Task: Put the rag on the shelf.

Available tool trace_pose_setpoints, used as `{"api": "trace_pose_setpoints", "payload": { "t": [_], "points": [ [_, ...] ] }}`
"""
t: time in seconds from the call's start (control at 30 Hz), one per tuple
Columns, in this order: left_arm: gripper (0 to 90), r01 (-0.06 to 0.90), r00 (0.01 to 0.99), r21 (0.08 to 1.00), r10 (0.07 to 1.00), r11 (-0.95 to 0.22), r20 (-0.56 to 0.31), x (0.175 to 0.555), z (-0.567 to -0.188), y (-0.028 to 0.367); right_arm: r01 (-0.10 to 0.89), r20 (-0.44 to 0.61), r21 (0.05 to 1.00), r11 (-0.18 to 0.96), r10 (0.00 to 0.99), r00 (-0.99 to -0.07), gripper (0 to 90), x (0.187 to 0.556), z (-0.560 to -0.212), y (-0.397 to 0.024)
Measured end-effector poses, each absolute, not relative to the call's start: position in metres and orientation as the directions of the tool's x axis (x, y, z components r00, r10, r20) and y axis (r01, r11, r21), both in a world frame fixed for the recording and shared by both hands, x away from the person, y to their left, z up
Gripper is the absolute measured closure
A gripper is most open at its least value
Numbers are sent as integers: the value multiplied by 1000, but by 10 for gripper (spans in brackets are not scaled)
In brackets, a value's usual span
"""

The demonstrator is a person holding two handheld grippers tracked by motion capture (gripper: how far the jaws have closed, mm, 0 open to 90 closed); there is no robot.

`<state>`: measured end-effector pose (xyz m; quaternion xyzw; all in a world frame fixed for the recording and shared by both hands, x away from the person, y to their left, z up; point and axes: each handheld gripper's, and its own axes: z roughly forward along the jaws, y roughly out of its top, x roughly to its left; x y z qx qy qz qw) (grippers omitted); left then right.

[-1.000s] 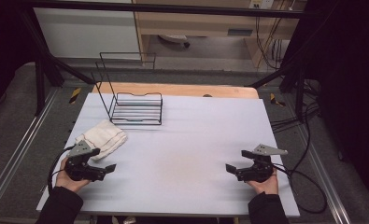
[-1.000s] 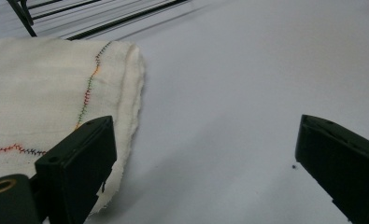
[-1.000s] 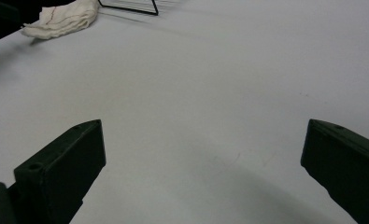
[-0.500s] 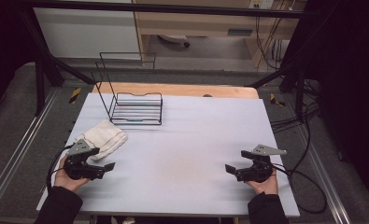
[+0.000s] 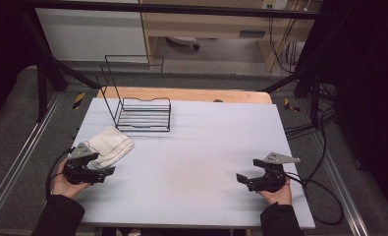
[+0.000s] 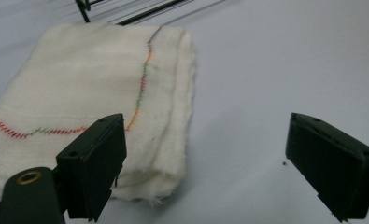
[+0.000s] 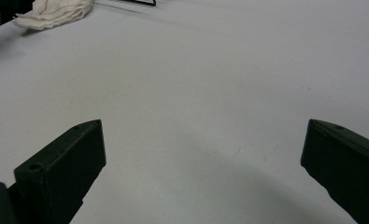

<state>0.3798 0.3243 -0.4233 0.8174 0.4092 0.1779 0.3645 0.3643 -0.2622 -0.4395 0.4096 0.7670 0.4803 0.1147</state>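
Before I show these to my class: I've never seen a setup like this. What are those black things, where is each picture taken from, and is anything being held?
A person sits at a white table with a hand-held clamp in each hand: the left gripper and the right gripper. One picture looks down from above; the other two come from small cameras riding on each clamp, looking along its black jaws. On the table lie a folded cream cloth and a black wire rack. Both clamps are open and nothing is held. The left gripper's jaws have just been closing slightly, one over the cloth's edge.
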Motion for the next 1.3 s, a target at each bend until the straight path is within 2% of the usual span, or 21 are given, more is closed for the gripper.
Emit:
{"api": "trace_pose_setpoints", "payload": {
  "t": [0.33, 0.57, 1.1, 1.3],
  "points": [
    [299, 574, 586, 716, 810, -398, -20, 393, -432, 334, 527, 222, 825, 203, 741, -633, 6, 365, -440, -261],
    [385, 576, 583, 690, 812, -439, 30, 397, -439, 333, 530, 223, 823, 205, 741, -634, 7, 365, -440, -261],
    [755, 602, 545, 674, 837, -429, 47, 395, -438, 332, 529, 221, 823, 207, 741, -634, 8, 365, -441, -261],
    [800, 599, 546, 664, 835, -448, 71, 393, -436, 329, 529, 224, 824, 203, 740, -634, 10, 365, -440, -261]
  ]
}}
